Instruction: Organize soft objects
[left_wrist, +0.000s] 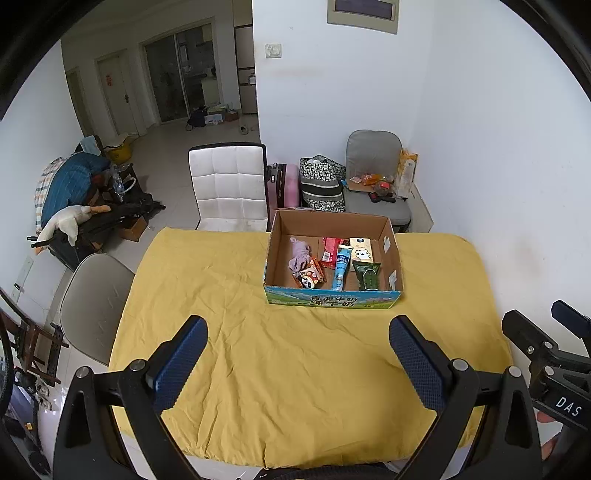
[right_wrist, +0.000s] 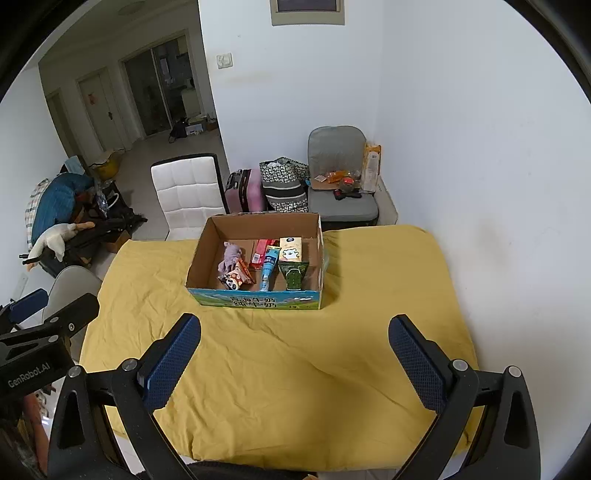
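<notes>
While left claw (left_wrist: 298, 345) gapes empty, cardboard box (left_wrist: 332, 295) sits beyond, apart.

The black frame of the right claw (left_wrist: 565, 404), seen from the left wrist camera, reads "DAS". The black frame of the left claw (right_wrist: 29, 376), seen from the right wrist camera, reads "GenRobot.AI". The blue-green printed front of the open cardboard box (left_wrist: 332, 298) carries Chinese characters ending in "牛奶".

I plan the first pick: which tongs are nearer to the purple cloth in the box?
Left, slightly. The purple cloth lies almost straight ahead of the left tongs; from the right tongs it sits ahead and leftward.
</notes>
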